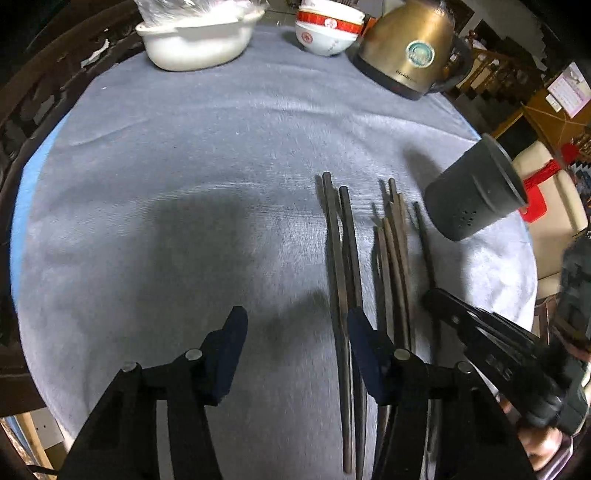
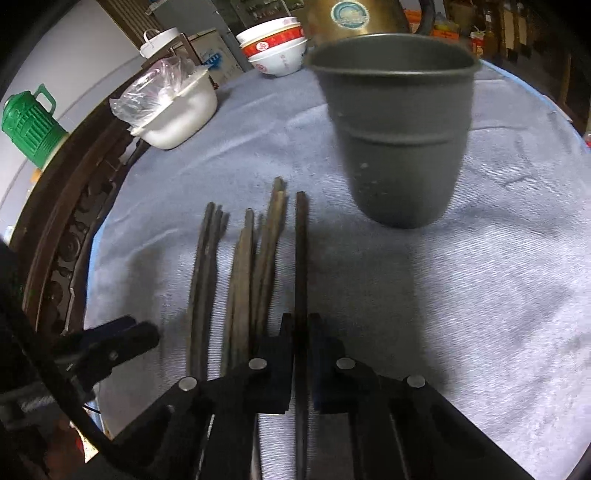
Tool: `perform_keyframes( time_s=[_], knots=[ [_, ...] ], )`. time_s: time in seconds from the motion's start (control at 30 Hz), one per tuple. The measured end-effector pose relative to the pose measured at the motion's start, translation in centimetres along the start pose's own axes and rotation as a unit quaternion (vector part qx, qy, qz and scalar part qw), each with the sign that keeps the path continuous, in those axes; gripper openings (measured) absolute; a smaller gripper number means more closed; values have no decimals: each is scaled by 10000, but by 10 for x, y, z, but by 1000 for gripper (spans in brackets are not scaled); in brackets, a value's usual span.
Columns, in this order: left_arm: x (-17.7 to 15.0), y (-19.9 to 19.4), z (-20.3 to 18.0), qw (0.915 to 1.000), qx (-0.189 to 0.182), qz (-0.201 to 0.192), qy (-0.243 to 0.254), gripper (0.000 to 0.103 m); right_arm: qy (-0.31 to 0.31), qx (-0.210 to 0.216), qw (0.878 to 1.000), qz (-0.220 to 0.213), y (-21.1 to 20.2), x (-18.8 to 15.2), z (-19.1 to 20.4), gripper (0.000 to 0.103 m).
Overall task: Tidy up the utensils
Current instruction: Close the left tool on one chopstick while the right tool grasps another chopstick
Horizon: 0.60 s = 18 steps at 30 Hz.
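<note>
A grey cloth (image 1: 184, 155) covered the round table, and the chopsticks (image 2: 258, 266) lay on it in loose bunches, all pointing roughly the same way, just beside the dark holder (image 2: 395, 129).

The holder stood upright on the cloth, mouth open to the top. From the right wrist view only the near wall and rim showed, so what was inside could not be told. Small holes dotted its lower wall in the left wrist view.

The right gripper (image 2: 301, 354) was closed on a single chopstick (image 2: 301, 258), the one nearest the holder; its pads pressed the stick from both sides while the far end still lay on the cloth.

The left gripper (image 1: 295, 354) hung over the leftmost pair (image 1: 341, 258) with its jaws partly apart. The pair ran up beside the right-hand finger (image 1: 365, 350), and the pads did not appear to press anything, though blur made that hard to judge.

At the far edge sat a white tub (image 1: 195, 40) with a crumpled clear bag (image 2: 155, 85) in it. Near it stood stacked bowls (image 1: 327, 27) with red bands; their insides were hidden. A brass-coloured kettle (image 1: 406, 48) sat beside them on its base. A green flask (image 2: 31, 125) stood off the table to the left.
</note>
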<state>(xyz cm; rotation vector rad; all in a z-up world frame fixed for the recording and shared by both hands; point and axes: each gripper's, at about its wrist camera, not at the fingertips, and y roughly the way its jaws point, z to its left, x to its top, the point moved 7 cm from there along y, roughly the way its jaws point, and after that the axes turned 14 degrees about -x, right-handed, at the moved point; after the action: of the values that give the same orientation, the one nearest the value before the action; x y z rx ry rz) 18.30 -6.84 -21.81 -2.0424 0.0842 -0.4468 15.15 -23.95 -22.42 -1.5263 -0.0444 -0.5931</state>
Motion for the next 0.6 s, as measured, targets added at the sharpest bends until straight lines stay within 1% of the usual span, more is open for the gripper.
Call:
perform_keyframes(
  time_s=[0.1, 0.23, 0.37, 0.47, 0.53, 0.57, 0.6],
  knots=[
    [7, 10, 1, 9999, -15, 75, -68, 53, 3, -55, 10000, 29, -1, 2, -4, 8],
    [17, 15, 2, 9999, 51, 78, -40, 52, 61, -123, 9999, 84, 3, 12, -3, 10],
    [32, 22, 0, 9999, 55, 122, -76, 52, -67, -383, 9992, 92, 8, 24, 4, 11],
    [42, 27, 0, 9998, 78, 142, -122, 51, -131, -528, 9985, -26, 12, 34, 11, 11],
    [46, 30, -2, 9998, 26, 112, -155, 46, -297, -562, 9979, -155, 14, 39, 14, 11],
    [48, 31, -3, 9998, -65, 101, -181, 39, -361, -594, 9974, -166, 14, 39, 14, 10],
    [50, 32, -4, 9995, -188, 112, -217, 29, -439, -598, 9971, -168, 14, 39, 15, 9]
  ],
)
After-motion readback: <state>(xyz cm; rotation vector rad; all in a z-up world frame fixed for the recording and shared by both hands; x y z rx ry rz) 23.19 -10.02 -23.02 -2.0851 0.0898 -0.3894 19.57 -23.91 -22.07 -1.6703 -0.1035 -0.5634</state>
